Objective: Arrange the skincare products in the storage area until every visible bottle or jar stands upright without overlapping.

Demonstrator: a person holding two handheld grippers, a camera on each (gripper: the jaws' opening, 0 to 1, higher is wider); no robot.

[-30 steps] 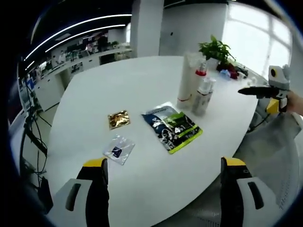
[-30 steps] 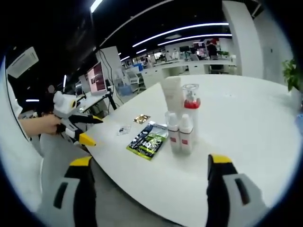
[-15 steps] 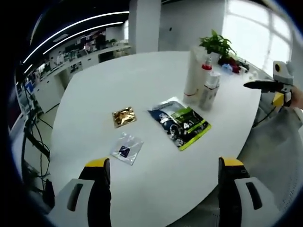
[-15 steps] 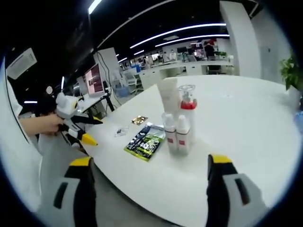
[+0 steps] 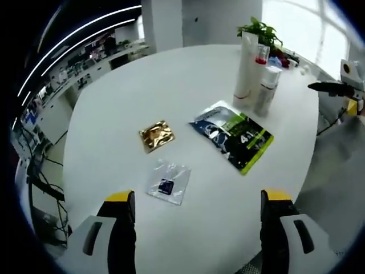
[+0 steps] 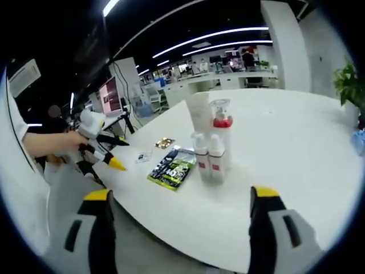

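Observation:
Several skincare products stand upright in a tight cluster on the white table (image 5: 114, 103): a tall white tube (image 5: 245, 71), a pump bottle with a red collar (image 5: 260, 61) and small white bottles (image 5: 268, 91). The right gripper view shows the same tube (image 6: 199, 114), pump bottle (image 6: 221, 123) and two small bottles (image 6: 209, 162). A blue-green packet (image 5: 234, 134), a gold sachet (image 5: 156, 135) and a clear sachet (image 5: 167, 184) lie flat. My left gripper (image 5: 198, 197) hangs open over the near table edge, empty. My right gripper (image 6: 181, 195) is open, short of the bottles.
A potted plant (image 5: 259, 31) stands behind the cluster near the table's far edge. The right gripper (image 5: 336, 88) shows off the table's right side, and the left gripper (image 6: 102, 151), held by a hand, shows at the table's left rim. Office desks and monitors lie beyond.
The left gripper has moved forward over the table edge, toward the sachets. The right gripper view has shifted only slightly. The products and packets have not moved.

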